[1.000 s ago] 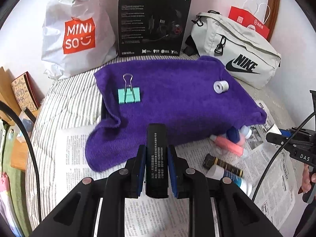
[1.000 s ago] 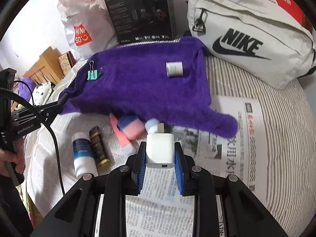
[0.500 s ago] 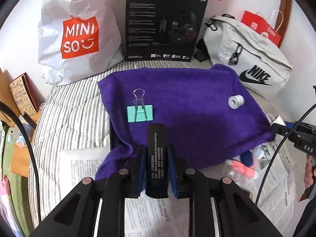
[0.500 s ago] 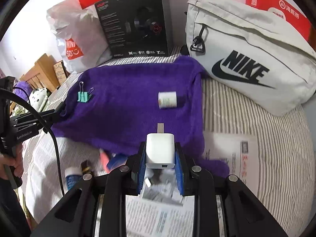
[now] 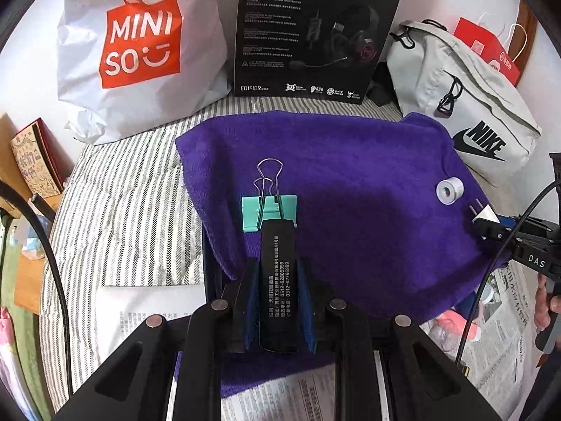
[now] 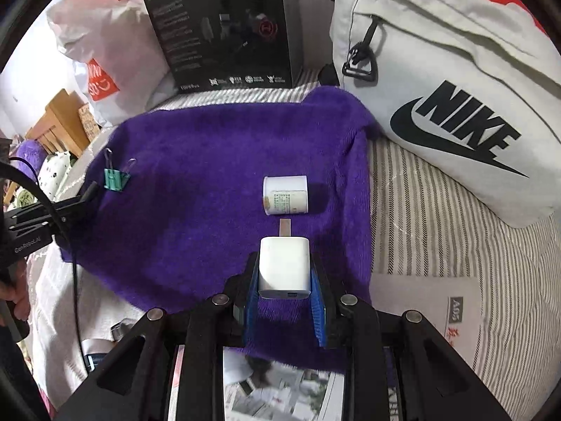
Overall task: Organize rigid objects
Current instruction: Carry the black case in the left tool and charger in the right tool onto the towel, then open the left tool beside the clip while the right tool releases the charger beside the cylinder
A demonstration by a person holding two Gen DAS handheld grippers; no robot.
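Striped bedding [image 5: 115, 210] is serving as the work surface, with a purple towel [image 5: 350, 182] spread over it and a shopping bag [image 5: 140, 45], a headset box [image 5: 315, 31] and a grey sling bag [image 6: 438, 70] leaning along the back. On the towel a green binder clip [image 5: 269, 210] and a small white roll [image 6: 285, 194] are already lying well apart. The likely slip from here is crowding: the black bar's [image 5: 277, 280] tip is hanging right over the clip, and the plug's prong is pointing at the roll just ahead, so setting either down carelessly could knock its neighbour or let the piece tip on the soft, uneven cloth. The left gripper [image 5: 277, 301] is pinching the black bar lengthwise, jaws pressed against its sides. The right gripper [image 6: 284, 291] is clamping a white charger plug [image 6: 284, 266] by its flanks, jaws closed only as far as the plug's width, both pieces hanging above the towel.
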